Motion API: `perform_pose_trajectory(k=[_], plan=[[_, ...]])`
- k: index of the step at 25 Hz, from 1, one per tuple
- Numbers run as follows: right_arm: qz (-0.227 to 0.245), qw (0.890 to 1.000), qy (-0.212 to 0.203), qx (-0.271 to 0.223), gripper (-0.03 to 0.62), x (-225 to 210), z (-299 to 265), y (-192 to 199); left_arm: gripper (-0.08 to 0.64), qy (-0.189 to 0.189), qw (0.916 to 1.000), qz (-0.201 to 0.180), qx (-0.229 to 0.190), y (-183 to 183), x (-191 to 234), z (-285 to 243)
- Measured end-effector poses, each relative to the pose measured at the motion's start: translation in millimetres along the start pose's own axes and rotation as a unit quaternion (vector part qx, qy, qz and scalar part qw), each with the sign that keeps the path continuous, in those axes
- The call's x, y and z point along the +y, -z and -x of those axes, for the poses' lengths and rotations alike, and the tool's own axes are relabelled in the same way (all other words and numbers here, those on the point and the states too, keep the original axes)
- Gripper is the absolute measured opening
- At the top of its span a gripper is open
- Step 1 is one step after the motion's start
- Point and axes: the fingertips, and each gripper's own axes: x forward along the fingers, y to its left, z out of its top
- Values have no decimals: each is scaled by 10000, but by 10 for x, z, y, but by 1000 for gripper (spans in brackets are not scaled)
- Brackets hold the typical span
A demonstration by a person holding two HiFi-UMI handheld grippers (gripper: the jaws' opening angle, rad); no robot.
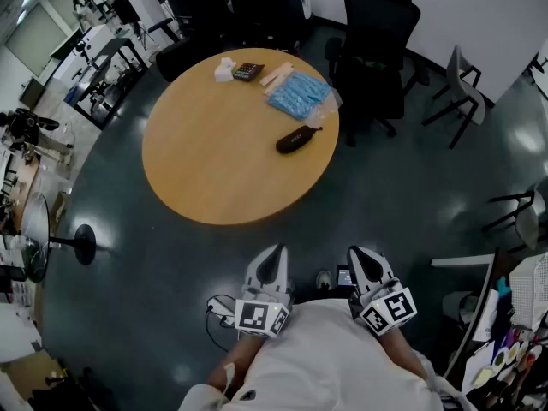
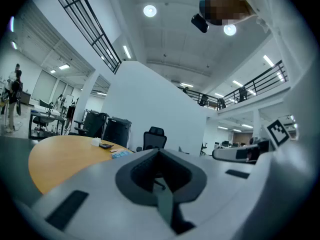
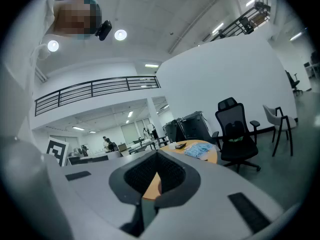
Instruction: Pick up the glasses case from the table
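My left claw (image 1: 274,253) and right claw (image 1: 359,254) are closed, empty, short of the table (image 1: 214,169). Blue packet (image 1: 298,93) sits just beyond the glasses case (image 1: 294,140), which lies diagonally, near-left to far-right.

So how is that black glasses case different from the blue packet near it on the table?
The glasses case is black; the blue packet is light blue. The case is a slim, smooth oval, while the packet is wider, flatter and crinkled. The case lies nearer the person; the packet sits farther off, toward the black chair. Both rest on the round wooden table.
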Motion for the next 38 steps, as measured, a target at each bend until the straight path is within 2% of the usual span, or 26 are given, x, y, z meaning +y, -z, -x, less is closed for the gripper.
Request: perform_pose_trajectory(k=[14,19,25,29,33,38], plan=[[-25,9999,-71,97,15,34,76,26,6,-71,9999,129,63,41,-44,67],[-253,9994,-219,-41,15,-43,128,-43,6,-115,9998,160,80,66,-103,23],[-231,9993,-302,-20,15,-276,177,-90,6,-237,9995,187,52,149,-169,-104],[-45,9989,-455,114,15,-422,182,-68,6,-521,9983,240,48,166,-179,-121],[42,9978,-633,181,15,-606,-2,-58,6,-805,9964,259,80,200,-85,-223],[-87,9972,-707,245,15,-752,-343,-82,6,-778,9965,265,180,188,93,-480]])
